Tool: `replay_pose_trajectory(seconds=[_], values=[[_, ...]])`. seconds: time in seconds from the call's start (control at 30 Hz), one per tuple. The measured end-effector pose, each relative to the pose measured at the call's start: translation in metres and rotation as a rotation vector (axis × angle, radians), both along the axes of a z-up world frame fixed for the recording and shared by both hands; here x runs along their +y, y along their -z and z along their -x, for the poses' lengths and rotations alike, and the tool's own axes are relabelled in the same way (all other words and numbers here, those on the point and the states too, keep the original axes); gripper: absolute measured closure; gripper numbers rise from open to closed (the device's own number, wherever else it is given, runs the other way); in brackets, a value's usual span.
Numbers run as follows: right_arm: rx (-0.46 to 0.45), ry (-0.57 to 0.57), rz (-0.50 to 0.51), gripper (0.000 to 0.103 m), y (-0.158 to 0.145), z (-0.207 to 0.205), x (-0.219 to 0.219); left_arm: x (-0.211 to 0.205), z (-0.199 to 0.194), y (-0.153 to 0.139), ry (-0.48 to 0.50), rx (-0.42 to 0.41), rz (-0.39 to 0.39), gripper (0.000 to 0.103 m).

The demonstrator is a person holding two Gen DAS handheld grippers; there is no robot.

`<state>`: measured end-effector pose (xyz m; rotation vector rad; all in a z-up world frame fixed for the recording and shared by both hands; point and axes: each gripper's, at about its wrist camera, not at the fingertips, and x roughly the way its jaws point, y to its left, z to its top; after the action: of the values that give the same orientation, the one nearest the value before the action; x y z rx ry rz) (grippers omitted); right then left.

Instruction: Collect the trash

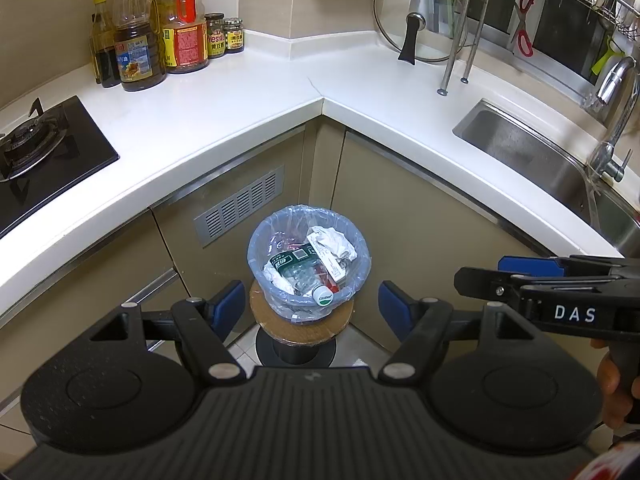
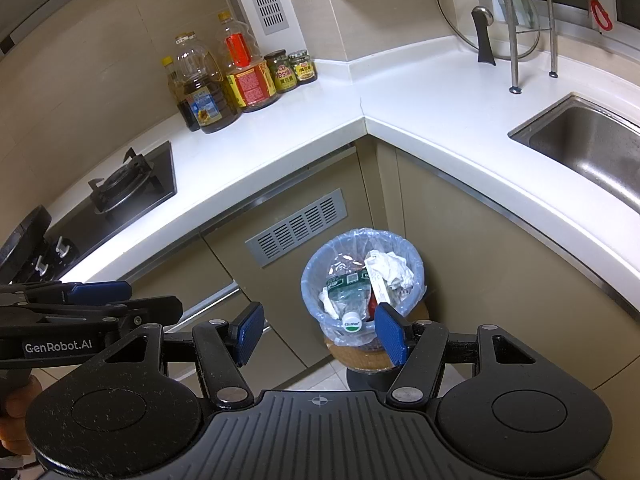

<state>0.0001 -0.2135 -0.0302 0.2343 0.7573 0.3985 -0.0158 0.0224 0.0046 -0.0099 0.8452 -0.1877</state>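
Observation:
A small bin (image 1: pixel 308 258) (image 2: pixel 362 284) lined with a clear bluish bag stands on a round cork-topped stool (image 1: pixel 302 322) below the counter corner. Inside lie a crushed plastic bottle (image 1: pixel 300 270) (image 2: pixel 348 292) with a white cap, crumpled white paper (image 1: pixel 334 242) (image 2: pixel 390 266) and a red wrapper. My left gripper (image 1: pixel 310 306) hovers open in front of the bin, nothing between its blue pads. My right gripper (image 2: pixel 320 334) is open too, empty, its right pad overlapping the bin's near rim in the picture. Each gripper shows in the other's view, held level beside it.
A white L-shaped countertop (image 1: pixel 248 96) wraps the corner. Oil bottles and jars (image 1: pixel 160 28) stand at the back left, a gas hob (image 1: pixel 36 148) at left, a steel sink (image 1: pixel 532 156) with tap at right, a glass lid (image 1: pixel 420 20) on a rack. Beige cabinet doors stand behind the bin.

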Motion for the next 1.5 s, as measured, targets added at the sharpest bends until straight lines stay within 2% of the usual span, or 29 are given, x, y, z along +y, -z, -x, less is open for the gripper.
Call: replay_pose_trajectory(seconds=[1.5], values=[[0.01, 0.004, 0.001, 0.041, 0.0029, -0.0048, -0.0072, -0.0076, -0.0044, 0.0033, 0.009, 0.008, 0.006, 0.032]])
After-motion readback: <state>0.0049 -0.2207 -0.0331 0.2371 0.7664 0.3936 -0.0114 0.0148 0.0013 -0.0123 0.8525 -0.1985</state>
